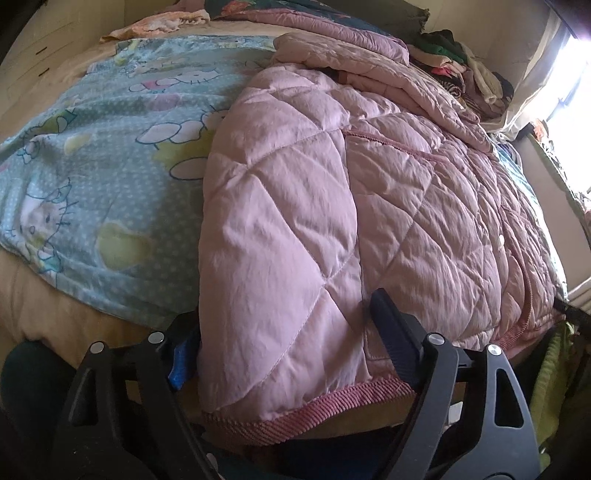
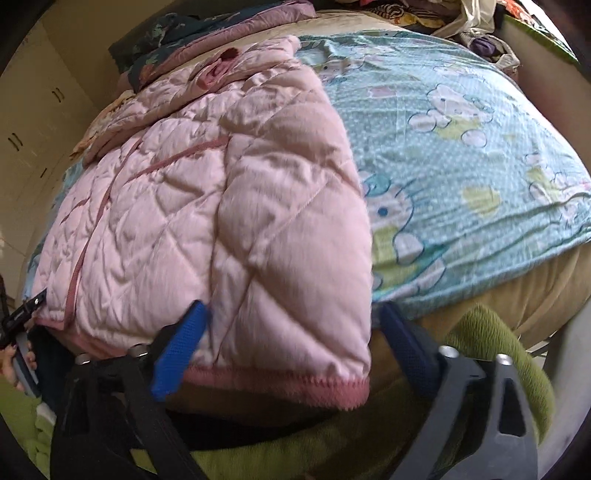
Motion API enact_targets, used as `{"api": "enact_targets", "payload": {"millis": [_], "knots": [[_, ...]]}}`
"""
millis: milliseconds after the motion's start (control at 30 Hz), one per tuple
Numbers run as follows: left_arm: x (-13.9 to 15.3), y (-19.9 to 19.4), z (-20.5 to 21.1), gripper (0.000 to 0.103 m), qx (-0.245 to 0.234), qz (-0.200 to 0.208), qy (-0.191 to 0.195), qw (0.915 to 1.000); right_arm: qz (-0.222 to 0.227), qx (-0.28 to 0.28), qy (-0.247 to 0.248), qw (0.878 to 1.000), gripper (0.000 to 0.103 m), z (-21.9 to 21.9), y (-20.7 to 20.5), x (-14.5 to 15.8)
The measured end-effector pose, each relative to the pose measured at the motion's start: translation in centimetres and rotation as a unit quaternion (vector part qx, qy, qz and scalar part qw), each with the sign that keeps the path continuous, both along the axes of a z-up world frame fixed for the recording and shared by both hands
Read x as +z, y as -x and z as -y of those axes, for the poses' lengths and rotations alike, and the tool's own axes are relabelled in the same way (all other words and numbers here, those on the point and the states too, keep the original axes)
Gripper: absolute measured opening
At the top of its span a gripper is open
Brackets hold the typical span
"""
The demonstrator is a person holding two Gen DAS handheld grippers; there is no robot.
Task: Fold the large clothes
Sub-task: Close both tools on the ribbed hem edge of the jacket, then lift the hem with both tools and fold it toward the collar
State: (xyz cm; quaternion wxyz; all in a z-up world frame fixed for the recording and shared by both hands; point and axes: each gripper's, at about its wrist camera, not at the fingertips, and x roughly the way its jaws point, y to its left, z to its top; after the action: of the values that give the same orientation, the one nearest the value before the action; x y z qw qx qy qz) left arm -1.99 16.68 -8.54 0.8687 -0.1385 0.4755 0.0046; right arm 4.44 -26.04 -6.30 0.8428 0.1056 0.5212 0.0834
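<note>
A pink quilted jacket (image 1: 332,184) lies spread on the bed, its ribbed pink hem (image 1: 314,410) hanging over the near edge. My left gripper (image 1: 284,314) stands wide over the hem's left corner: the blue pad (image 1: 181,362) sits against the jacket's folded side, and the other finger (image 1: 391,332) rests on the quilting. In the right wrist view my right gripper (image 2: 293,308) straddles the jacket's (image 2: 221,203) right corner, blue pad (image 2: 177,354) on the fabric, the other finger (image 2: 402,343) just off its edge. Neither pinches the cloth.
Under the jacket lies a light blue cartoon-print blanket (image 1: 110,166) on a beige mattress (image 2: 517,295). Loose clothes are heaped at the back by the window (image 1: 461,70). Folded bedding lies at the head (image 1: 332,26). A green cloth (image 2: 498,339) hangs below the bed edge. Cream cupboards (image 2: 22,140) line the wall.
</note>
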Motion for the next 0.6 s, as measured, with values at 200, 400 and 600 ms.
{"api": "enact_targets", "payload": {"millis": [200,400,600], "knots": [[-0.1,0.0,0.2,0.074,-0.002,0.0,-0.005,1.0,0.016,0.014,-0.009,1.0,0.058,-0.3,1.5,0.3],[0.5,0.3,0.5,0.055,-0.004,0.012,-0.012,0.9999,0.064,0.029,-0.005,0.998,0.028,-1.1,2.2,2.0],[2.2,0.7,1.5,0.028,-0.024,0.038,-0.04,0.9982,0.135,0.031,-0.026,0.99,0.018,-0.9,2.5,5.1]]}}
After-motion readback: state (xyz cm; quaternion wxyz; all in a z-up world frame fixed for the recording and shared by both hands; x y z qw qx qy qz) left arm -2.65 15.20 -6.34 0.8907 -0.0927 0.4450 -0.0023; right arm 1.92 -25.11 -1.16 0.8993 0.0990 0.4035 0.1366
